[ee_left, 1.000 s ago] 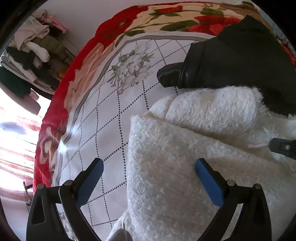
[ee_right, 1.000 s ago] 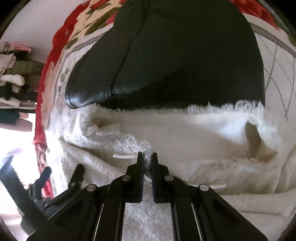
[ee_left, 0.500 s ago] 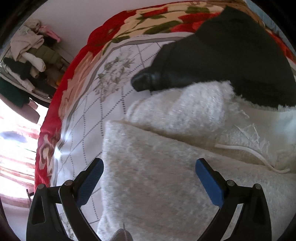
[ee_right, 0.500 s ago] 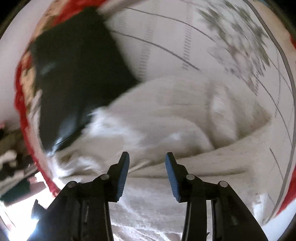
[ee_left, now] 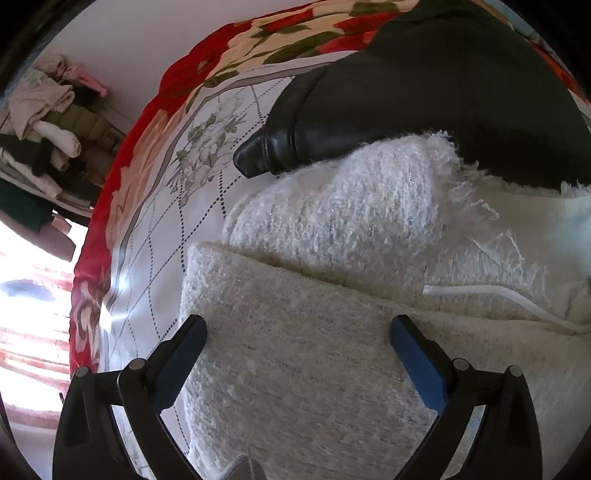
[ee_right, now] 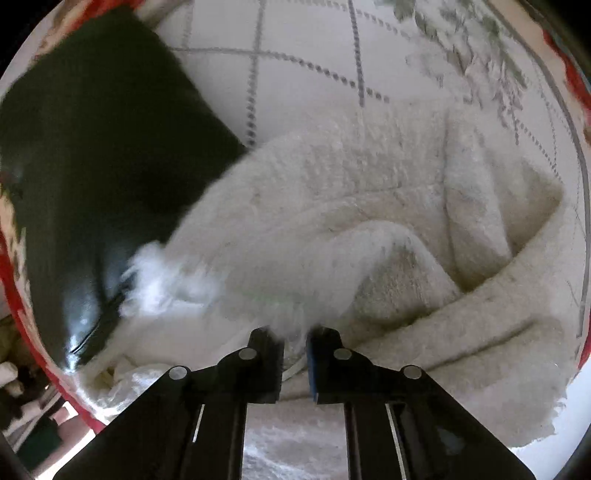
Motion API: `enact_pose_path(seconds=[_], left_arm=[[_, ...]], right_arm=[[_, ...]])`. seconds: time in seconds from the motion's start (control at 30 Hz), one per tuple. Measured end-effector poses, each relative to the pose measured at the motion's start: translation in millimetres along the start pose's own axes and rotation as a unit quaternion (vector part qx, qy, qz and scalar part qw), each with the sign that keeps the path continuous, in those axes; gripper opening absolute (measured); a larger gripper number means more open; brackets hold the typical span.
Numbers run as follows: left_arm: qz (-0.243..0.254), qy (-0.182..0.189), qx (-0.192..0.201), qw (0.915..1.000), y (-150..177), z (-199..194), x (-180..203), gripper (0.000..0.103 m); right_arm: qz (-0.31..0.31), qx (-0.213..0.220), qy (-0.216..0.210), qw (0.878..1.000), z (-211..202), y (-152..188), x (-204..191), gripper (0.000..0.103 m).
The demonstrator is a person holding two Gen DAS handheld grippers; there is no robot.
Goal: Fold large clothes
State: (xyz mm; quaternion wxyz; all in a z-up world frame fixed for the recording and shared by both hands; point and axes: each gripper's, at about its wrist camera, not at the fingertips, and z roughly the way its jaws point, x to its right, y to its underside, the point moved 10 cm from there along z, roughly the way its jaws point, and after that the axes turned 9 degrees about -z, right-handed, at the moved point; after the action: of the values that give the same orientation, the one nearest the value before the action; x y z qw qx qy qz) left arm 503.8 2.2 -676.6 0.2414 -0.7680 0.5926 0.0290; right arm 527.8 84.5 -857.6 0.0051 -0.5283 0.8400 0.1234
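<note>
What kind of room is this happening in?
Probably a bedroom at home: a red floral bedspread with a white quilted centre carries a fluffy cream knitted garment and a black leather garment, with piled clothes beside it.

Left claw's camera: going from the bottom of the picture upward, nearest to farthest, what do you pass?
Left claw, standing open → fuzzy white garment → black leather garment → red flowered border of the bedspread.
</note>
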Motion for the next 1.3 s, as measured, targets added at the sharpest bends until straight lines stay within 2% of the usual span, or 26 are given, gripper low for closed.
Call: enact_pose_path(seconds=[0.1,0.2,0.27,0.33,0.4,0.43,0.5,0.53,0.6,0.67,0.77,0.83,0.87,0.97,1.03,1.1,1.13,1.17,1.23,1.3], left_arm=[[0.006,0.003,0.003,1.0000,0,3,1,0.102],[0.006,0.006,0.004,1.0000,0,6,1,0.102],[0.004,0.010,0.001,0.9999,-1,5,0,0.102],[-0.004,0.019,-0.001,0.9998,-2,-1,-4,0.102],[-0.017,0.034,-0.004,0.9993,-4,-12,-12,0.102],[-0.025,0.044,-0.004,0.9987,-4,-19,-16,0.102],[-0.032,0.058,-0.002,0.9978,-2,-35,-25,0.102],[-0.031,0.065,-0.003,0.9974,2,-45,-28,0.102],[-0.028,0.078,-0.008,0.9965,13,-61,-32,0.102],[-0.018,0.089,-0.014,0.9957,30,-78,-30,0.102],[0.001,0.098,-0.027,0.9948,62,-94,-19,0.102],[0.017,0.100,-0.044,0.9938,89,-97,-2,0.102],[0.026,0.099,-0.052,0.9934,107,-96,11,0.102],[0.046,0.080,-0.055,0.9942,135,-88,36,0.102],[0.052,0.064,-0.055,0.9951,144,-80,47,0.102],[0.049,0.043,-0.056,0.9963,150,-69,55,0.102],[0.047,0.040,-0.056,0.9965,150,-67,56,0.103],[0.044,0.035,-0.052,0.9971,150,-65,58,0.103],[0.040,0.038,-0.045,0.9975,152,-67,57,0.103],[0.041,0.038,-0.043,0.9975,154,-68,60,0.103]], right_arm=[[0.005,0.046,-0.020,0.999,-22,1,-6,0.009],[0.020,0.052,-0.049,0.997,-25,-1,-14,0.009],[0.014,0.030,-0.059,0.998,-14,-5,-12,0.013],[0.005,-0.032,-0.090,0.995,5,0,-20,0.024],[-0.007,-0.049,-0.136,0.989,-5,4,-25,0.031],[-0.021,-0.052,-0.151,0.987,-18,10,-23,0.039],[-0.040,-0.048,-0.173,0.983,-48,25,-10,0.046],[-0.046,-0.048,-0.172,0.983,-58,32,-2,0.051],[-0.068,-0.042,-0.144,0.986,-84,54,37,0.053],[-0.076,-0.037,-0.108,0.991,-101,56,85,0.057],[-0.096,-0.031,-0.023,0.995,-112,74,167,0.057],[-0.114,-0.033,0.031,0.992,-106,68,223,0.057],[-0.119,-0.035,0.043,0.991,-101,68,235,0.057],[-0.146,-0.041,0.044,0.987,-70,59,259,0.057],[-0.189,-0.035,0.030,0.981,-50,43,250,0.057],[-0.244,-0.014,0.029,0.969,-37,24,234,0.057],[-0.269,0.006,0.033,0.962,-35,13,226,0.051],[-0.271,0.019,0.035,0.962,-34,5,226,0.046],[-0.201,0.028,-0.014,0.979,-28,-14,243,0.041],[-0.146,0.036,-0.055,0.987,-26,-22,257,0.035]])
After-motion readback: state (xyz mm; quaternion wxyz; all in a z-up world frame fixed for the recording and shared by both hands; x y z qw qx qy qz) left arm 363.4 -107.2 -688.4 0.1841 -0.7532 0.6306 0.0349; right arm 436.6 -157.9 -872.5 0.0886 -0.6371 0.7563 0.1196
